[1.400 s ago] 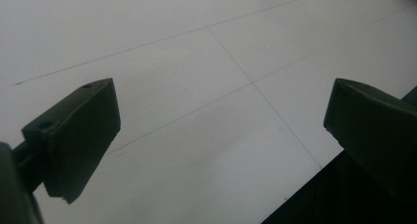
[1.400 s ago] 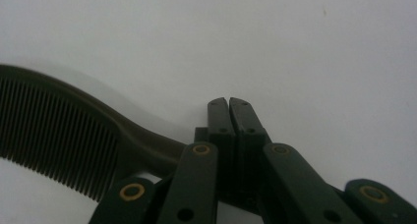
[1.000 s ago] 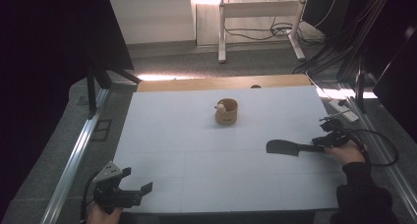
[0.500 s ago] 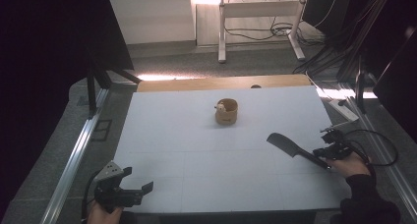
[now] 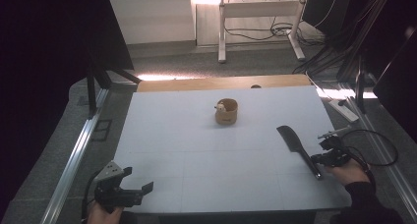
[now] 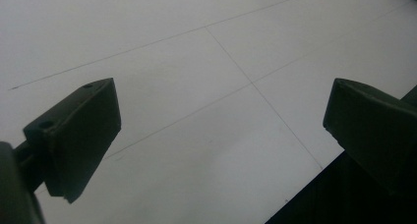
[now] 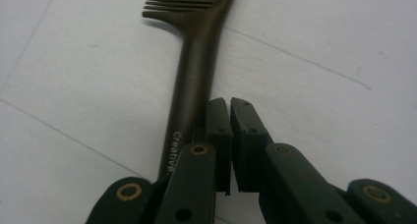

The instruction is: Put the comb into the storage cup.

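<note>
The closed right claw (image 7: pixel 230 106) lies beside the spatula (image 7: pixel 189 71) handle, ungripped, so nudging toward twelve o'clock may skid it.

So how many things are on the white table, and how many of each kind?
Black slotted spatula: 1
Brown cup: 1
Grippers held at the table: 2, the left gripper and the right gripper
Total: 4
</note>
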`<state>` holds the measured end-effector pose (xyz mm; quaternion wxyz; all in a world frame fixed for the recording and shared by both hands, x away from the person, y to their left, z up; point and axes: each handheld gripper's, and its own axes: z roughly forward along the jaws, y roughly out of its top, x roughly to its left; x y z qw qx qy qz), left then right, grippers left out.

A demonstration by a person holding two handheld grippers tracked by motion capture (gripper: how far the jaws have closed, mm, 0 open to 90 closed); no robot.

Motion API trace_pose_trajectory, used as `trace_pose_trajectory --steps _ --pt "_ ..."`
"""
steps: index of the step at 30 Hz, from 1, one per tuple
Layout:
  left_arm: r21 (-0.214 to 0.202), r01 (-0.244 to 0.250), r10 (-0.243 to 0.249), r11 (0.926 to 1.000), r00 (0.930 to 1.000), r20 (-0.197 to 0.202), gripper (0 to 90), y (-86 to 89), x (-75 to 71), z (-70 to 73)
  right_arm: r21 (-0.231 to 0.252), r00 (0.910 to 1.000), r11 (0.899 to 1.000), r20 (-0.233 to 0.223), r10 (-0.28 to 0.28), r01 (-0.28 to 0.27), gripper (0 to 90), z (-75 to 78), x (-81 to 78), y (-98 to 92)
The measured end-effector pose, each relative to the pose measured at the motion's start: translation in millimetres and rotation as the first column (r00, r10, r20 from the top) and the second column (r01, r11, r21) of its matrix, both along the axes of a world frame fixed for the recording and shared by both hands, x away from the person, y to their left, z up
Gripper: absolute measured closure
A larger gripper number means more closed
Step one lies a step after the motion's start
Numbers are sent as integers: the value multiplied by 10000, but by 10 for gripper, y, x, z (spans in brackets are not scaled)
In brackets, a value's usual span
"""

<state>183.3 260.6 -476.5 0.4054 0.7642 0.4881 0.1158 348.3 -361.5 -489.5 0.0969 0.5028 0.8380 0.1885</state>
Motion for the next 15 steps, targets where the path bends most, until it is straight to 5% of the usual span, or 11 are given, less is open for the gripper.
trace_pose_trajectory --steps 6,15 --pt "-2 -10 10 10000 10000 -9 17 -1 -1 0 325 9978 9988 538 -378 361 779 118 -49 -24" --pt "158 139 -139 9998 9999 -26 17 -24 3 1 464 9915 9979 1204 -501 448 503 247 -135 69"
